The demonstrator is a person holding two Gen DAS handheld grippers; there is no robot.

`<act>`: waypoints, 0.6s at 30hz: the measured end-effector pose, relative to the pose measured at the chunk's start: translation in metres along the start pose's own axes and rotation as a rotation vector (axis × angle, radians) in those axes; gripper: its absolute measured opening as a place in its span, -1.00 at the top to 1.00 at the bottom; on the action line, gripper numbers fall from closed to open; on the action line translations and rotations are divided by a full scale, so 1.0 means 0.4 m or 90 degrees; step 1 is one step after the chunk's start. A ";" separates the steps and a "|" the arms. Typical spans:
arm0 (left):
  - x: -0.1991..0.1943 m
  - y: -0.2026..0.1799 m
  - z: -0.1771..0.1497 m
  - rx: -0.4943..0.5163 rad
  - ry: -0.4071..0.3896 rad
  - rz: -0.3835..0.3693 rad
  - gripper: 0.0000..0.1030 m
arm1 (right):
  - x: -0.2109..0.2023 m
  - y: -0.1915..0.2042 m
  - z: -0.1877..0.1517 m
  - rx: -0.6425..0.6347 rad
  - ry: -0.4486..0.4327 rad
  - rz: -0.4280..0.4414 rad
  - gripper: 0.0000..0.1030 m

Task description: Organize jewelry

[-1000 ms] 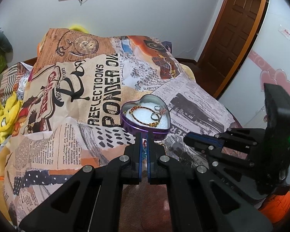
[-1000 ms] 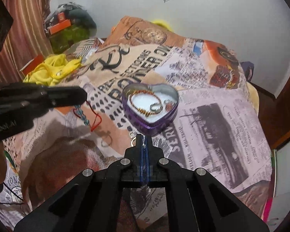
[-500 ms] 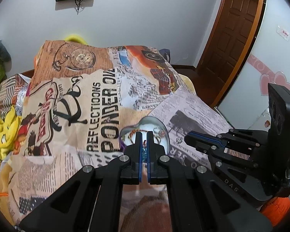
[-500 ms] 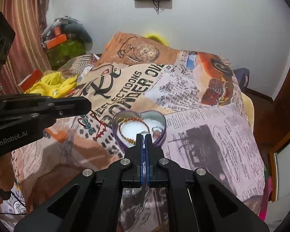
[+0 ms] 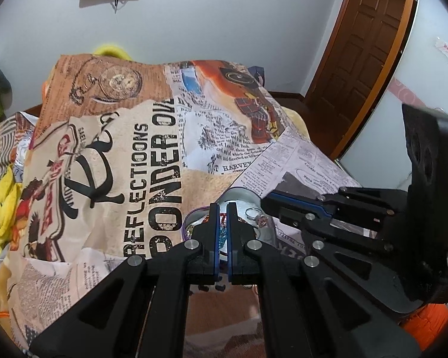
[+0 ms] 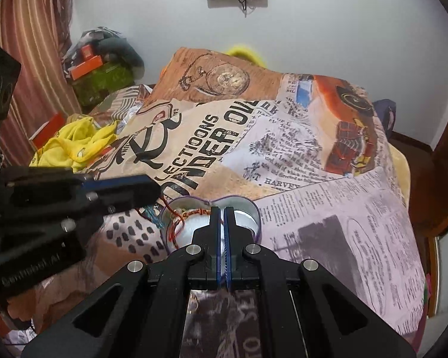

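A purple heart-shaped tin (image 5: 188,220) (image 6: 251,208) with a white lining lies on the bed, right behind both sets of fingertips. It holds a gold-and-orange bracelet (image 6: 194,212) and a silver ring (image 5: 251,211). My left gripper (image 5: 223,205) (image 6: 153,190) is shut on a red-cord bracelet with blue beads (image 5: 222,236) (image 6: 152,214), which dangles over the tin's left rim. My right gripper (image 6: 223,208) (image 5: 267,201) is shut, and a small silvery charm (image 5: 261,220) hangs just under its tip at the tin's right rim.
The bed wears a newspaper-print cover (image 5: 152,161). Crumpled yellow clothes (image 6: 71,143) lie at its left side, with boxes and bags (image 6: 101,68) stacked behind them. A brown door (image 5: 364,59) stands at the right, beyond the bed's edge.
Both grippers have come forward to the tin, which now lies partly hidden behind the fingertips. The beaded bracelet hung beside the tin before and now hangs over its left rim.
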State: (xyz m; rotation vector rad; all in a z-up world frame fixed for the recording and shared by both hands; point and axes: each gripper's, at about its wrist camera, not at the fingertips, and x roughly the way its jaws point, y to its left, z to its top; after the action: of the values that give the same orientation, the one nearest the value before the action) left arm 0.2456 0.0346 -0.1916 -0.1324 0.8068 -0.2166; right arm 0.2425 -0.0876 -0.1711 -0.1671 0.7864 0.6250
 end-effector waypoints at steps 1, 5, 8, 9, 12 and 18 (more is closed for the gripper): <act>0.008 0.003 0.000 -0.001 0.004 -0.001 0.97 | 0.010 -0.001 0.004 0.000 0.003 0.005 0.97; 0.039 0.012 0.000 -0.005 0.019 -0.004 0.97 | 0.034 -0.004 0.012 0.000 0.015 0.013 0.97; 0.057 0.017 -0.002 -0.011 0.030 -0.007 0.97 | 0.045 -0.005 0.010 -0.006 0.024 0.017 0.97; 0.063 0.018 -0.003 -0.013 0.034 -0.009 0.97 | 0.045 -0.005 0.007 -0.006 0.024 0.016 0.97; 0.073 0.021 -0.005 -0.018 0.043 -0.013 0.97 | 0.040 -0.010 0.003 0.000 0.024 0.017 0.97; 0.065 0.013 -0.006 -0.008 0.047 -0.015 0.96 | 0.028 -0.025 -0.003 0.014 0.037 0.017 0.88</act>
State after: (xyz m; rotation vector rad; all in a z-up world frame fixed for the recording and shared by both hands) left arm 0.2622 0.0333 -0.2124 -0.1470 0.8800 -0.2403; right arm 0.2535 -0.0910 -0.1809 -0.1555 0.8516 0.6384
